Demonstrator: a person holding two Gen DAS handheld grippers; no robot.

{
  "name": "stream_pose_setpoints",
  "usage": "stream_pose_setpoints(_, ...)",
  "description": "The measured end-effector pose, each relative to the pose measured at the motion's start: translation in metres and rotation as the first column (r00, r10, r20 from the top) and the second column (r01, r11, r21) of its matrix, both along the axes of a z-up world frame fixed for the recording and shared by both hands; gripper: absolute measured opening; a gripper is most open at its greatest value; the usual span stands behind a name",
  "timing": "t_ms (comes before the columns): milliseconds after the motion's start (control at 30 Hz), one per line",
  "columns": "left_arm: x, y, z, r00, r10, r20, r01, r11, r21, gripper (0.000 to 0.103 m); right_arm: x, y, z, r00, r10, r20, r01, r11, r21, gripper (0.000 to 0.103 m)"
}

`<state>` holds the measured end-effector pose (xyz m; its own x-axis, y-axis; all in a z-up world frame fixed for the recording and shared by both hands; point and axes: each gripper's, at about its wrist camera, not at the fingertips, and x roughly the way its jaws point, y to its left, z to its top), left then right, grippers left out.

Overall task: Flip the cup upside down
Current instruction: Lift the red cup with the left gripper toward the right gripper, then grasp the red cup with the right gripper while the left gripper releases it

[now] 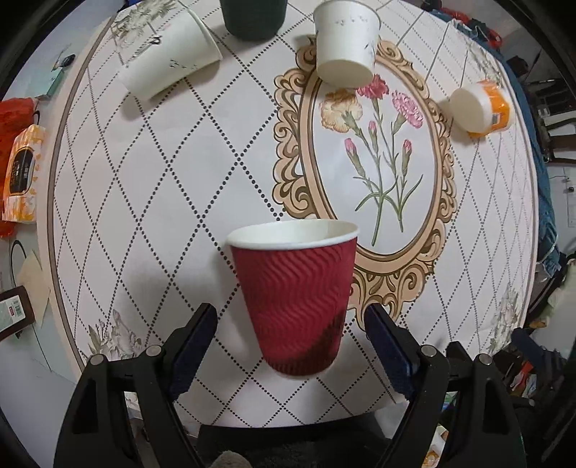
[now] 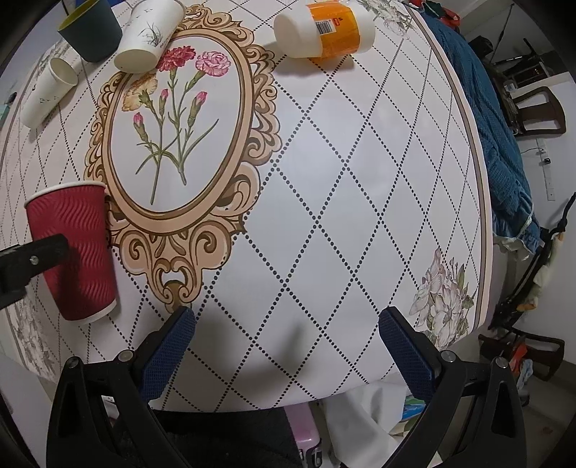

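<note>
A red ribbed paper cup (image 1: 295,298) stands upright, mouth up, on the patterned table (image 1: 180,180). My left gripper (image 1: 289,316) is open, one finger on each side of the cup's lower half, not touching it. The cup also shows at the left of the right wrist view (image 2: 72,248), with a left gripper finger (image 2: 32,255) in front of it. My right gripper (image 2: 286,325) is open and empty above bare table near the front edge.
Two white paper cups (image 1: 169,54) (image 1: 345,39) lie on their sides at the back. A dark green cup (image 1: 253,16) stands behind them. An orange-labelled white jar (image 1: 480,108) lies at the right. A blue cloth (image 2: 496,126) hangs beyond the right edge.
</note>
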<state>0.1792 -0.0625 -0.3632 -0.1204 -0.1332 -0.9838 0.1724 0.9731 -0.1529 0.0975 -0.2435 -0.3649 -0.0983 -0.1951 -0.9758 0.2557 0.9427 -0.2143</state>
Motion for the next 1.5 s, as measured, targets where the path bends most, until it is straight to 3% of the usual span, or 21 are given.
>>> stream_pose_setpoints(167, -0.003, 0.026, 0.038, 0.998, 0.023, 0.051, -0.022, 1.000, -0.017, 0.084, -0.006, 0.006, 0.013, 1.000, -0.004, 0.023, 0.004, 0.999, 0.040, 0.103)
stream_pose_setpoints(333, -0.022, 0.077, 0.066, 0.989, 0.056, 0.134, -0.060, 0.998, 0.025, 0.084, -0.012, 0.028, 0.039, 0.998, -0.001, 0.070, -0.009, 0.990, 0.142, 0.103)
stream_pose_setpoints(533, -0.043, 0.137, 0.065, 0.978, 0.156, 0.141, -0.163, 0.986, 0.042, 0.084, -0.006, 0.075, 0.062, 0.992, 0.050, 0.115, -0.073, 0.975, 0.208, 0.103)
stream_pose_setpoints(700, -0.053, 0.164, 0.063, 0.966, 0.203, 0.161, -0.215, 0.975, 0.062, 0.084, 0.002, 0.110, 0.063, 0.988, 0.093, 0.120, -0.122, 0.958, 0.258, 0.103)
stream_pose_setpoints(867, -0.058, 0.182, 0.053, 0.945, 0.284, 0.163, -0.302, 0.949, 0.095, 0.089, 0.013, 0.138, 0.058, 0.964, 0.248, 0.094, -0.264, 0.934, 0.241, 0.103)
stream_pose_setpoints(900, -0.059, 0.184, 0.052, 0.939, 0.297, 0.174, -0.318, 0.942, 0.108, 0.099, 0.016, 0.141, 0.059, 0.951, 0.294, 0.092, -0.308, 0.922, 0.236, 0.103)
stream_pose_setpoints(967, -0.060, 0.188, 0.048, 0.920, 0.342, 0.191, -0.367, 0.923, 0.117, 0.100, 0.022, 0.152, 0.063, 0.897, 0.431, 0.098, -0.442, 0.876, 0.194, 0.103)
stream_pose_setpoints(1033, -0.062, 0.189, 0.044, 0.899, 0.382, 0.216, -0.415, 0.900, 0.135, 0.100, 0.025, 0.163, 0.066, 0.799, 0.594, 0.094, -0.601, 0.789, 0.124, 0.103)
stream_pose_setpoints(1100, -0.063, 0.188, 0.039, 0.885, 0.408, 0.222, -0.445, 0.883, 0.149, 0.100, 0.024, 0.179, 0.066, 0.605, 0.795, 0.047, -0.796, 0.605, 0.013, 0.103)
stream_pose_setpoints(1133, -0.064, 0.186, 0.034, 0.879, 0.424, 0.218, -0.460, 0.873, 0.159, 0.100, 0.019, 0.188, 0.065, 0.451, 0.893, 0.004, -0.891, 0.450, -0.050, 0.103)
stream_pose_setpoints(1167, -0.064, 0.185, 0.029, 0.875, 0.436, 0.211, -0.472, 0.865, 0.168, 0.100, 0.015, 0.192, 0.063, 0.342, 0.939, -0.031, -0.937, 0.338, -0.084, 0.103)
stream_pose_setpoints(1233, -0.067, 0.180, 0.020, 0.866, 0.463, 0.192, -0.493, 0.854, 0.167, 0.100, -0.001, 0.198, 0.051, 0.017, 0.988, -0.154, -0.988, -0.007, -0.151, 0.103)
stream_pose_setpoints(1333, -0.071, 0.173, 0.010, 0.861, 0.476, 0.180, -0.504, 0.845, 0.178, 0.100, -0.023, 0.196, 0.035, -0.341, 0.894, -0.291, -0.904, -0.397, -0.162, 0.103)
stream_pose_setpoints(1367, -0.072, 0.170, 0.008, 0.861, 0.476, 0.179, -0.505, 0.844, 0.183, 0.100, -0.033, 0.192, 0.027, -0.487, 0.806, -0.337, -0.820, -0.555, -0.143, 0.103)
stream_pose_setpoints(1433, -0.074, 0.167, 0.001, 0.859, 0.482, 0.172, -0.509, 0.839, 0.190, 0.100, -0.046, 0.183, 0.014, -0.659, 0.633, -0.405, -0.662, -0.744, -0.085, 0.103)
stream_pose_setpoints(1500, -0.076, 0.165, -0.006, 0.858, 0.489, 0.160, -0.513, 0.837, 0.192, 0.100, -0.056, 0.175, 0.003, -0.768, 0.458, -0.447, -0.499, -0.866, -0.030, 0.103)
